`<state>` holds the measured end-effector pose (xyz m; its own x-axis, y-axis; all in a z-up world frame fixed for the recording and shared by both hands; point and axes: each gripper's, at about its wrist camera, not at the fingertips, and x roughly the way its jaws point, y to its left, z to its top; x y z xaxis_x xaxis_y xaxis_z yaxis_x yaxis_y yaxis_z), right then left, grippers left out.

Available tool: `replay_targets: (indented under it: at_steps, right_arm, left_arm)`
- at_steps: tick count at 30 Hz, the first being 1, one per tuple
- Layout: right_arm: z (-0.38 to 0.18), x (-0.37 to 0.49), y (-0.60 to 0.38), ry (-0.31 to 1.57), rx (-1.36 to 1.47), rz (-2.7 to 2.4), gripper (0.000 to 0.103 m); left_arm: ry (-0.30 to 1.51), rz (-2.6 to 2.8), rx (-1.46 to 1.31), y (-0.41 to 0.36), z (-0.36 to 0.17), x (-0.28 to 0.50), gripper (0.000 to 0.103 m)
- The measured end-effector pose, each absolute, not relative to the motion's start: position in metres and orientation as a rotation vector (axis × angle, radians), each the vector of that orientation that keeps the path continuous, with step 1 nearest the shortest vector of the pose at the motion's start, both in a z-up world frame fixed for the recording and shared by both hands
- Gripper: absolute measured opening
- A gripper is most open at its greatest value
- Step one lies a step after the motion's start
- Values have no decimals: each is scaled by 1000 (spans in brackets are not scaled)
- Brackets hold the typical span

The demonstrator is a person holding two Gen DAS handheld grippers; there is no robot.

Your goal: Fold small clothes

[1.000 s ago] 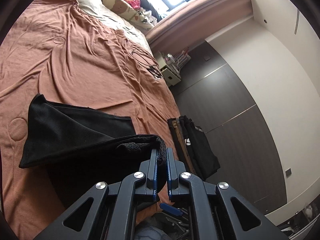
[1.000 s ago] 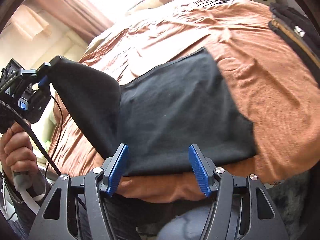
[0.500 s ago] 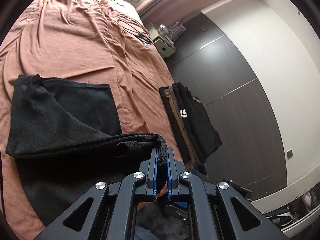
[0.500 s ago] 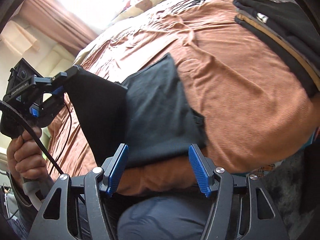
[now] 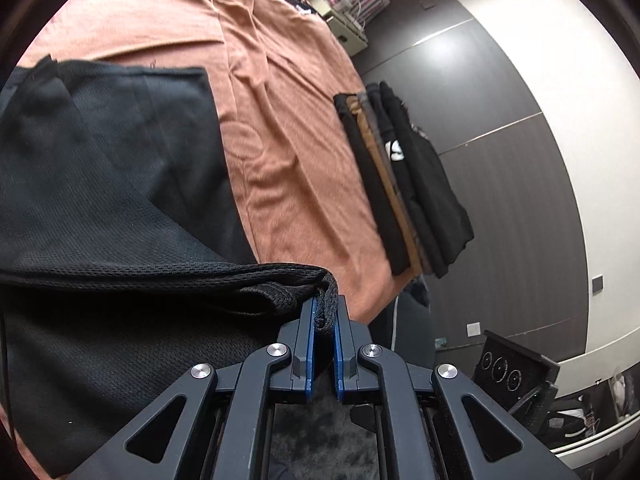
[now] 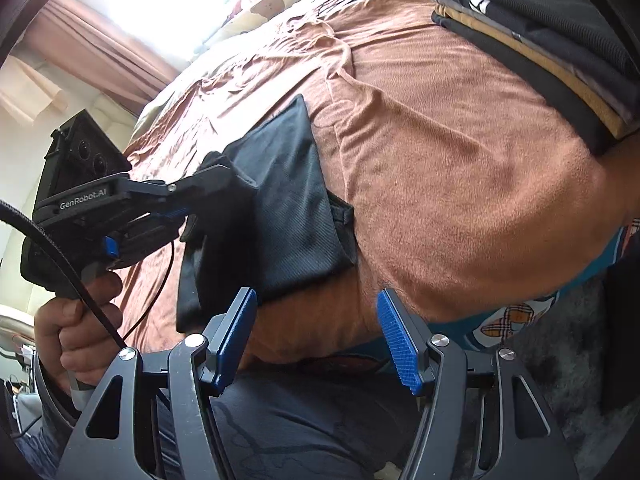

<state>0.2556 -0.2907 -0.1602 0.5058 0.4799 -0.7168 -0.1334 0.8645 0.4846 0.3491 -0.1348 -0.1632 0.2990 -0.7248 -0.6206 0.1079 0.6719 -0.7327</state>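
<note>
mid-fold on the black mesh garment (image 5: 100,184); one edge carried across the brown bedspread (image 5: 288,160)

left gripper (image 5: 323,312) is pinched tight on the garment's thick hem, lifted over the rest lying flat on the bed; right gripper (image 6: 316,336) hangs wide apart with nothing in it, near the bed edge; i'd say keep the hem taut and low, line it up with the far edge before letting go, then smooth with the free claw; folded stack (image 5: 404,184) sits well apart near the bed corner
</note>
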Motion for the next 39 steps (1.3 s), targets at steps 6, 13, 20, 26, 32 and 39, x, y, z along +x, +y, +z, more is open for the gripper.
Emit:
replay_targets:
  at_steps: [6, 13, 20, 26, 32, 39]
  right_arm:
    - [-170, 261, -288, 996, 402, 383, 61]
    - [-179, 268, -281, 1003, 397, 395, 61]
    - [-178, 280, -269, 971, 347, 387, 60]
    - [-183, 295, -250, 979, 250, 385, 33]
    - [-181, 297, -243, 971, 182, 362, 3]
    - [-180, 294, -246, 1009, 164, 340, 3]
  left_arm:
    - [1237, -602, -646, -147, -188, 352, 29]
    - [1191, -558, -660, -123, -179, 351, 74]
    - [1188, -446, -673, -83, -180, 345, 74]
    - [1172, -387, -682, -47, -175, 335, 74]
    - [1133, -313, -635, -5, -158, 322, 74]
    - [1098, -228, -646, 40, -165, 300, 74]
